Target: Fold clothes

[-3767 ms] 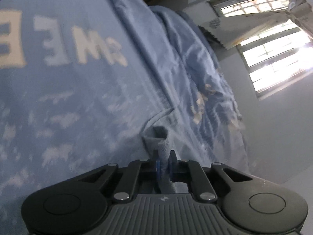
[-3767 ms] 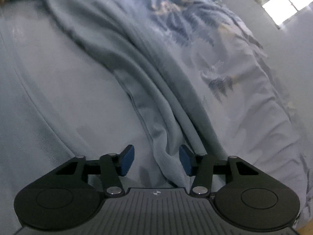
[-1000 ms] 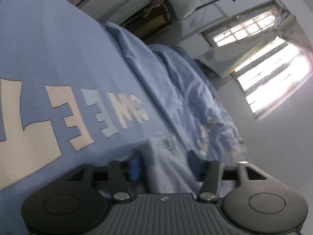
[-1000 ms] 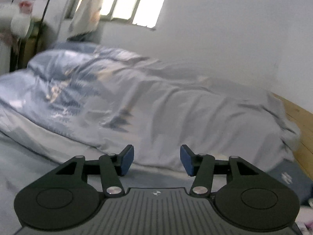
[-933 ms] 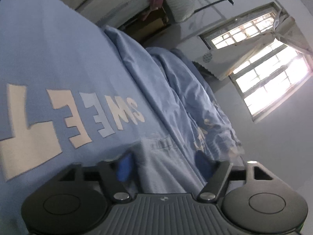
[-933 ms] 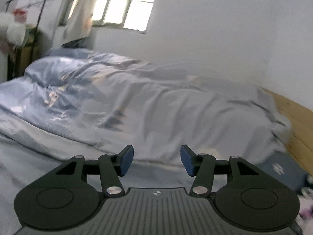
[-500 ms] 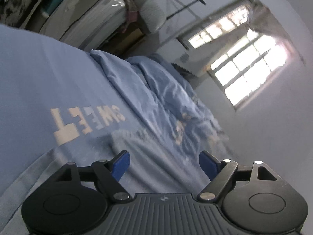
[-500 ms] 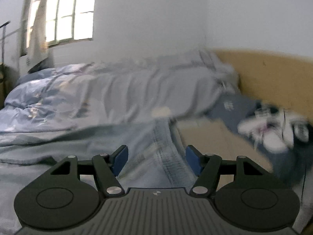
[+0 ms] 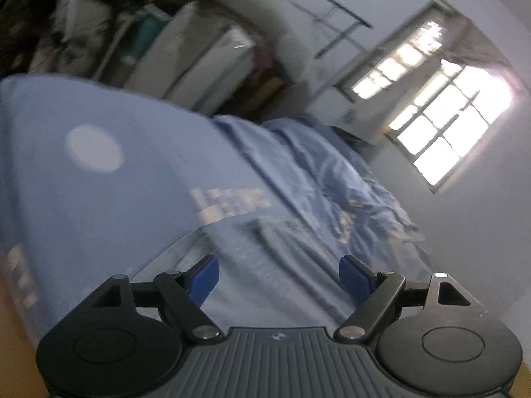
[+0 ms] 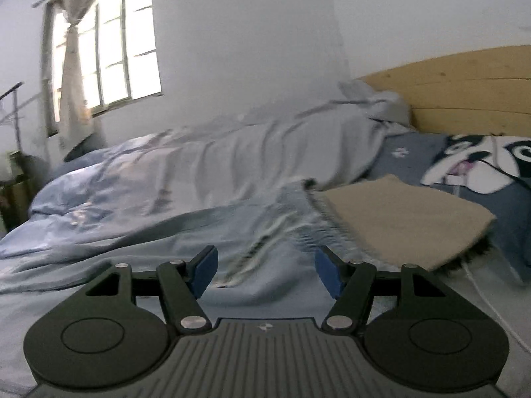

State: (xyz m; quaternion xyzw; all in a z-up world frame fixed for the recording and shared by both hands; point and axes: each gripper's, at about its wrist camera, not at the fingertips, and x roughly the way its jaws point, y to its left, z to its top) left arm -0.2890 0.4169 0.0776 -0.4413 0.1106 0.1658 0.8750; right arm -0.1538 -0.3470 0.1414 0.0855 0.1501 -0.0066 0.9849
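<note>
A pale blue denim garment [image 9: 275, 258] lies spread on the blue bedsheet [image 9: 99, 199], which bears white letters. My left gripper [image 9: 279, 277] hovers over the garment, jaws wide apart and nothing between the pads. In the right wrist view the same garment [image 10: 275, 229] runs away from me, its far end blurred, up against a beige folded cloth [image 10: 398, 219]. My right gripper [image 10: 265, 272] stands open just above the sheet at the garment's near end, and its blue pads touch nothing.
A rumpled blue-grey duvet [image 10: 205, 169] is heaped along the wall side of the bed. A dog-print pillow [image 10: 481, 159] leans against the wooden headboard [image 10: 464, 93]. Shelves and clutter [image 9: 186, 49] stand beyond the bed's foot, and a window [image 9: 441, 116] lights the wall.
The left gripper, earlier shut on a fold of fabric, has let go, opened wide and drawn back upward. The right gripper has swung right toward the headboard and opened a little wider.
</note>
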